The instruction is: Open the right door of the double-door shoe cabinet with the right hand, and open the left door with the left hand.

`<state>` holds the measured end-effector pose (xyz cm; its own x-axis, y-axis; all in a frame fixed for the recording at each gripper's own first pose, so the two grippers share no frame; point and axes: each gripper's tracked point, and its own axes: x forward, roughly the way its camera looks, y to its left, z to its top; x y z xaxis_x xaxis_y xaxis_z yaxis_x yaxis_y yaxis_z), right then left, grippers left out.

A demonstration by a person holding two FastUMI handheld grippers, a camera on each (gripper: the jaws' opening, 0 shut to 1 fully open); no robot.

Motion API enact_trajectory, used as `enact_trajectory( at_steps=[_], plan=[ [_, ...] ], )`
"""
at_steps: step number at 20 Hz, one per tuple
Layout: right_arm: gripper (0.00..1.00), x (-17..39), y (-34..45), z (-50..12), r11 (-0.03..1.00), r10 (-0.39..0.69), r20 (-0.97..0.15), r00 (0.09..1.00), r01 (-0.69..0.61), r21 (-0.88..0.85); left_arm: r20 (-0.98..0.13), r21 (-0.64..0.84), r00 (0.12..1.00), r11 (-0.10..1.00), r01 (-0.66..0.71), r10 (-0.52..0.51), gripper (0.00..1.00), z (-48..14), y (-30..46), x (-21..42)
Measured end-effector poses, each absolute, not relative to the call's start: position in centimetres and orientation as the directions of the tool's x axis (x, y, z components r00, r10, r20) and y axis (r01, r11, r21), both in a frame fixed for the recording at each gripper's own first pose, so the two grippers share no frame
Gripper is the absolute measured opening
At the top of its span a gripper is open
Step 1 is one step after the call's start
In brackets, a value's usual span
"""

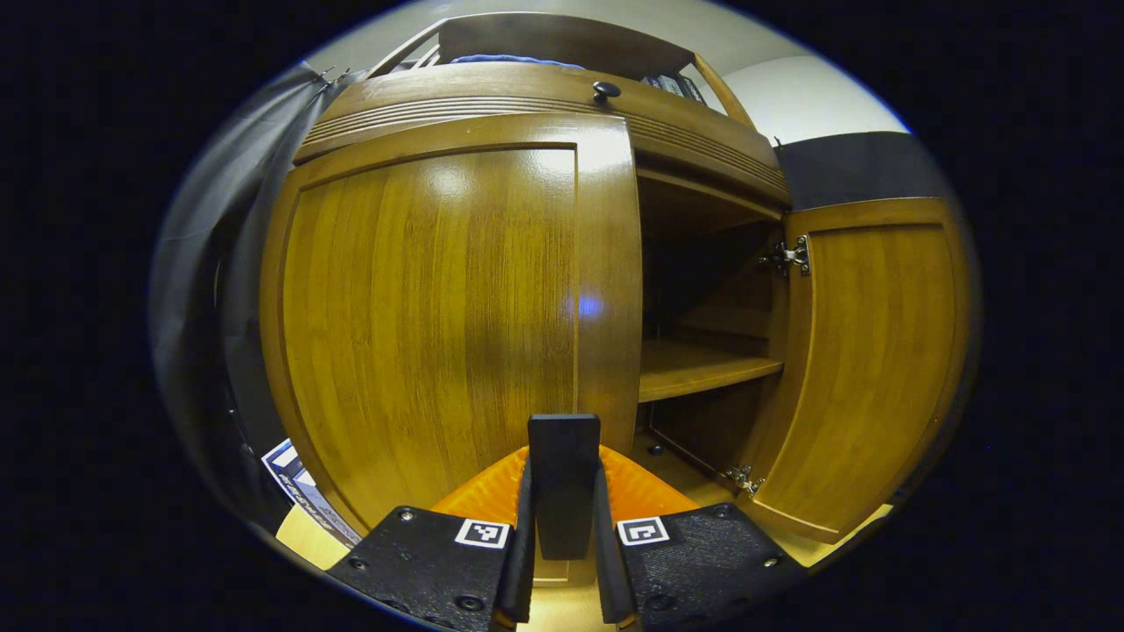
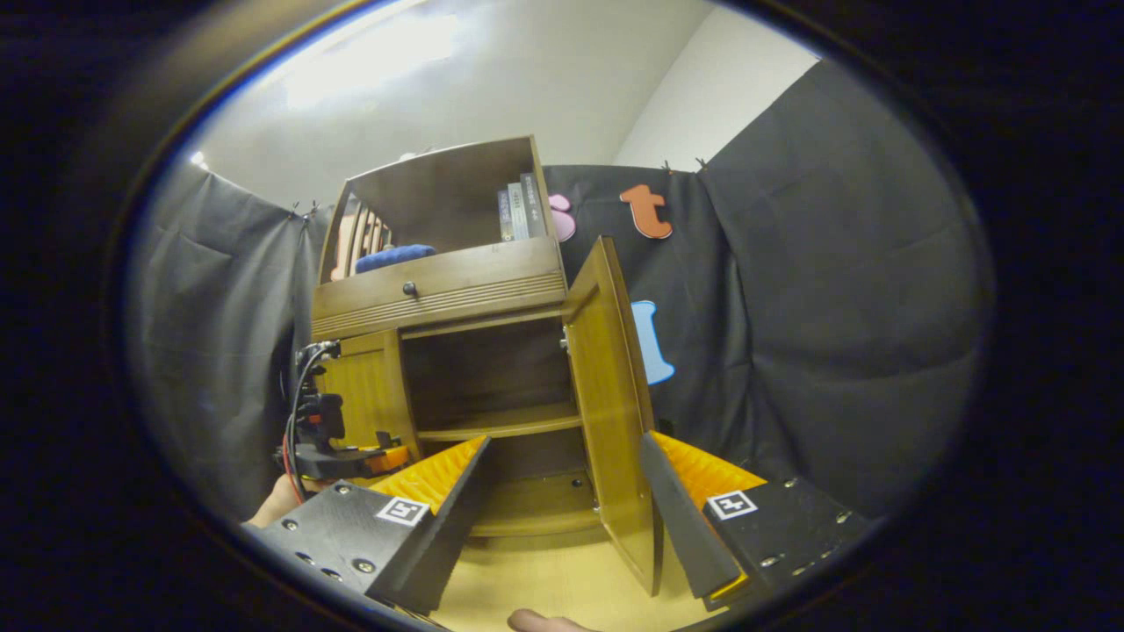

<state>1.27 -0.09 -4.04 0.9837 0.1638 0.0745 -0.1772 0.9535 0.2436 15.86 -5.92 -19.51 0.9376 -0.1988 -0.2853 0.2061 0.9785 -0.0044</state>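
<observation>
A: Right door (image 2: 615,395)?
B: Swung wide; right gripper (image 2: 562,518) spread apart around its lower edge, touching nothing.
A: Left door (image 1: 439,325)?
B: Closed. Left gripper (image 1: 564,491) pinches a dark block, probably the door's handle.

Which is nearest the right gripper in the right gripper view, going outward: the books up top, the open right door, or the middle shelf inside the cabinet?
1. Open right door, edge between the right gripper fingers.
2. Middle shelf, inside, left of the door.
3. Books, up top at the back.
</observation>
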Motion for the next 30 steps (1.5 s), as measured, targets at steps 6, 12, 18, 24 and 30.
enact_trajectory(
  at_steps=[6,12,18,24,30],
  plan=[
    [0.99,1.2,0.8,-3.4,0.957,0.163,0.068,0.984,-0.174,0.231,-0.278,-0.011,0.929,0.968,0.249,-0.242,0.31,-18.7,-4.6,12.2],
    [0.99,0.4,1.8,-2.6,0.949,0.191,0.093,0.977,-0.208,0.238,-0.27,0.001,0.927,0.963,0.27,-0.259,0.31,-17.8,-3.2,9.6],
    [0.99,0.4,3.1,-3.3,0.954,0.208,0.082,0.975,-0.22,0.204,-0.268,0.007,0.922,0.956,0.293,-0.28,0.31,-17.3,-2.1,7.9],
    [0.99,0.2,3.1,-3.2,0.963,0.179,0.103,0.978,-0.196,0.187,-0.287,0.004,0.91,0.949,0.315,-0.301,0.3,-16.8,-0.1,5.5],
    [1.0,0.1,4.7,-3.3,0.95,0.214,0.114,0.97,-0.234,0.209,-0.283,0.01,0.919,0.957,0.29,-0.275,0.3,-16.1,2.3,3.5]
  ],
)
